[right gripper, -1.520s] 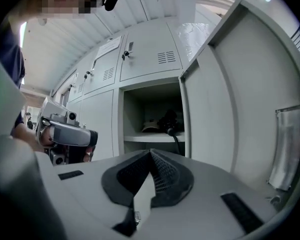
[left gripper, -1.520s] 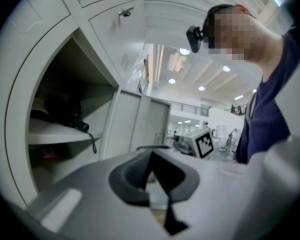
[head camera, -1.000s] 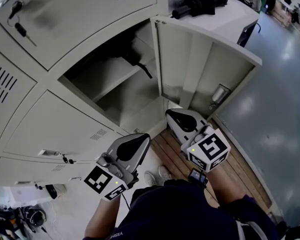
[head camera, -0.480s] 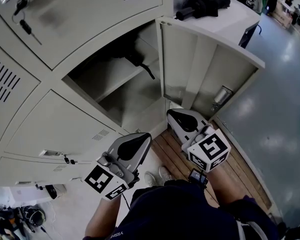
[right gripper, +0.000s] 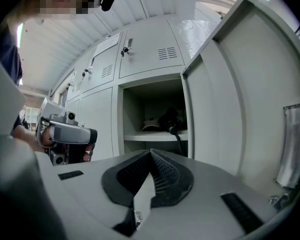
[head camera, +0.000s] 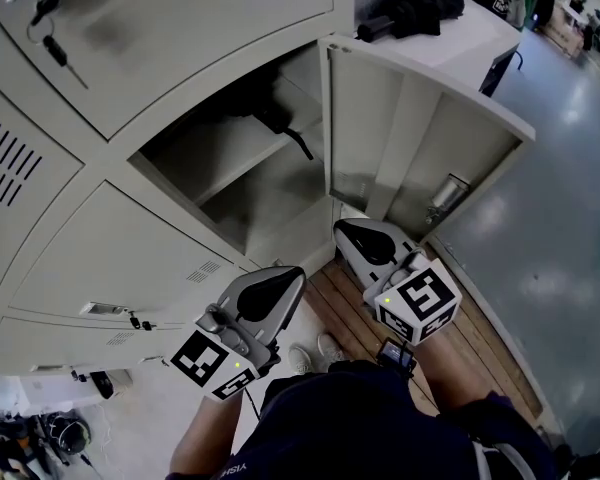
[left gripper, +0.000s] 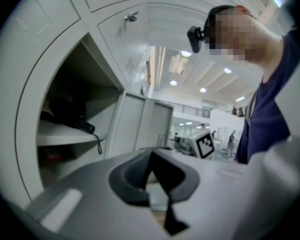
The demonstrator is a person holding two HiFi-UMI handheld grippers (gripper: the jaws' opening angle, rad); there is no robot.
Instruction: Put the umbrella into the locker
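The black folded umbrella (head camera: pixel 270 118) lies on the upper shelf of the open locker (head camera: pixel 230 183), its strap hanging over the shelf edge. The left gripper view shows the umbrella (left gripper: pixel 65 115) at the left, and the right gripper view shows the umbrella (right gripper: pixel 171 120) straight ahead. Both grippers are held low in front of the locker, apart from the umbrella. My left gripper (head camera: pixel 265 293) (left gripper: pixel 151 153) is shut with nothing in it. My right gripper (head camera: pixel 370 240) (right gripper: pixel 151 153) is also shut and empty.
The locker door (head camera: pixel 420 158) stands swung open to the right, close beside my right gripper. Keys (head camera: pixel 55 43) hang from the closed door above. A second black bundle (head camera: pixel 415 10) lies on a white top behind the door. Wooden slats (head camera: pixel 345 303) lie underfoot.
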